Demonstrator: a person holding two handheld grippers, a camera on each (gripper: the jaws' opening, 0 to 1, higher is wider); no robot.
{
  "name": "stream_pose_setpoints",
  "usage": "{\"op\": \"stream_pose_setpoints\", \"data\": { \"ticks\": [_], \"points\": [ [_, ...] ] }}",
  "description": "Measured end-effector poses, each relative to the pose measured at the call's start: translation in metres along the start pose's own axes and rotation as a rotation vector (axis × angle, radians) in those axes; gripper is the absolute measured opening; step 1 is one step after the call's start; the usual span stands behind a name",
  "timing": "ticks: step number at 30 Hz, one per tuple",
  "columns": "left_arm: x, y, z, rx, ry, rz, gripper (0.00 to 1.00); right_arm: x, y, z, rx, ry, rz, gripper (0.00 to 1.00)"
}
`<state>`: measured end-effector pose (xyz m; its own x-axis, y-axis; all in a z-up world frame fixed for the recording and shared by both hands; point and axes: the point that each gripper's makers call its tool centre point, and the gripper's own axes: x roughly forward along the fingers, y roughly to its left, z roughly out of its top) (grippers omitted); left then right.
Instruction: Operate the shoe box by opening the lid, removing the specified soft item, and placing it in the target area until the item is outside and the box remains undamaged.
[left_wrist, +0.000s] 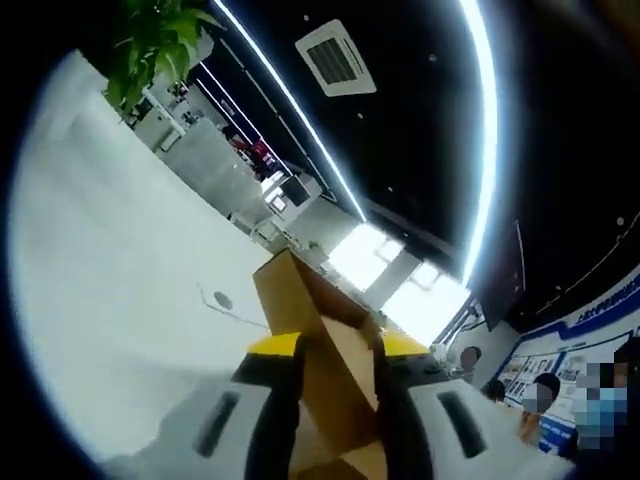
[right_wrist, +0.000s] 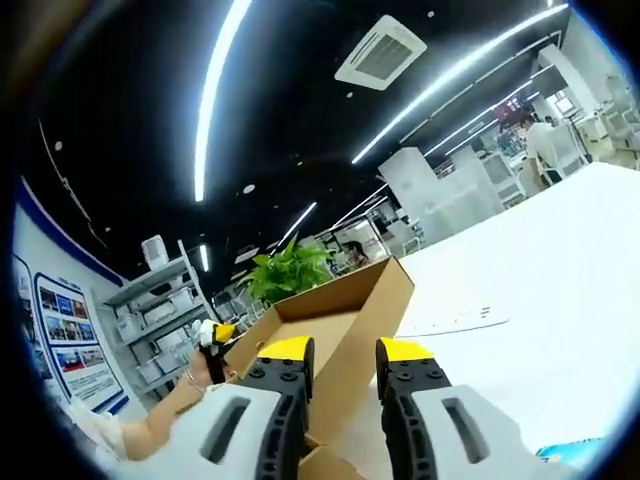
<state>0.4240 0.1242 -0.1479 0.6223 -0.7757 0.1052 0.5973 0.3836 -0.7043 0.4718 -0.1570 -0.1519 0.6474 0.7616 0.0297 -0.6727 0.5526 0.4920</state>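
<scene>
The brown cardboard shoe box lid (right_wrist: 340, 320) stands raised between the two claws, its long axis running from one to the other; the left gripper (left_wrist: 338, 352) pinches one end, the right gripper (right_wrist: 343, 352) straddles the near wall, jaws narrow, grip uncertain, above the white table (right_wrist: 540, 300)

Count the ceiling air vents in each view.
2. One ceiling vent near the top of the left gripper view; one near the top of the right gripper view. Possibly the same unit.
</scene>
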Motion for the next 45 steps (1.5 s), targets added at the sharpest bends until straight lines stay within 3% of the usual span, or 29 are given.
{"op": "stream_pose_setpoints", "data": {
  "ticks": [4, 12, 16, 22, 27, 33, 39, 45],
  "points": [
    [0.002, -0.001, 0.002, -0.045, -0.025, -0.032, 0.28, -0.001, 0.004, -0.001, 0.009, 0.005, 0.019, 0.21],
    [0.003, -0.009, 0.008, -0.032, -0.036, -0.088, 0.28, -0.009, 0.005, 0.006, 0.04, -0.016, 0.032, 0.19],
    [0.003, -0.008, 0.012, -0.061, -0.046, -0.126, 0.27, -0.013, 0.006, 0.011, 0.027, 0.005, 0.028, 0.17],
    [0.006, -0.014, 0.006, -0.04, -0.05, -0.117, 0.25, -0.016, 0.007, 0.01, -0.017, 0.032, 0.007, 0.17],
    [0.007, -0.016, 0.004, -0.004, -0.052, -0.108, 0.16, -0.021, 0.006, 0.013, -0.062, 0.037, -0.006, 0.13],
    [0.009, -0.024, 0.0, 0.061, -0.05, -0.107, 0.12, -0.031, 0.017, 0.011, -0.27, 0.071, -0.063, 0.11],
    [0.007, -0.039, -0.004, 0.148, -0.063, -0.108, 0.11, -0.041, 0.022, 0.016, -0.368, 0.029, -0.079, 0.1],
    [-0.001, -0.054, -0.004, 0.223, -0.083, -0.133, 0.11, -0.052, 0.031, 0.021, -0.565, -0.01, -0.093, 0.09]
  ]
}}
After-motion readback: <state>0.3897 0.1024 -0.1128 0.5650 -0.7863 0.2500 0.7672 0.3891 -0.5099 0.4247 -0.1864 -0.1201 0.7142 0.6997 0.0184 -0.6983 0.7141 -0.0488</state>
